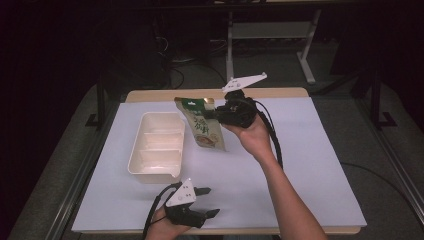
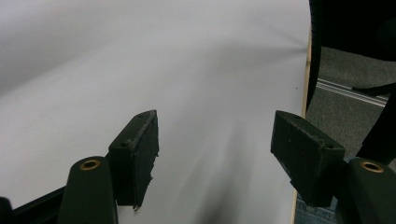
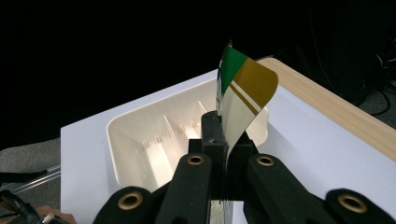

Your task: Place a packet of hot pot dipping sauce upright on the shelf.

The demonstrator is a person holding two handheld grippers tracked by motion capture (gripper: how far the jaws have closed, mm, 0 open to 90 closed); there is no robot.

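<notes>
Right gripper [image 1: 214, 116] clenched packet [image 1: 202, 127] above tray [image 1: 156, 145]; right gripper view revealed dividers [image 3: 172, 128]. Left gripper [image 1: 207, 201] released, near edge.

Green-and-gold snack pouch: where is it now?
High view: the green-and-gold snack pouch hangs above the table, clamped in the right gripper, just right of the cream divided tray.

A snack pouch [image 1: 202, 127], hanging at the centre of the high view, is showing dark characters running down its pale front under a green top band, but they are blurring too small to be read. In the right gripper view the pouch [image 3: 243, 93] is presenting just green, gold and white colour bands. No other lettering is showing legibly anywhere.
</notes>
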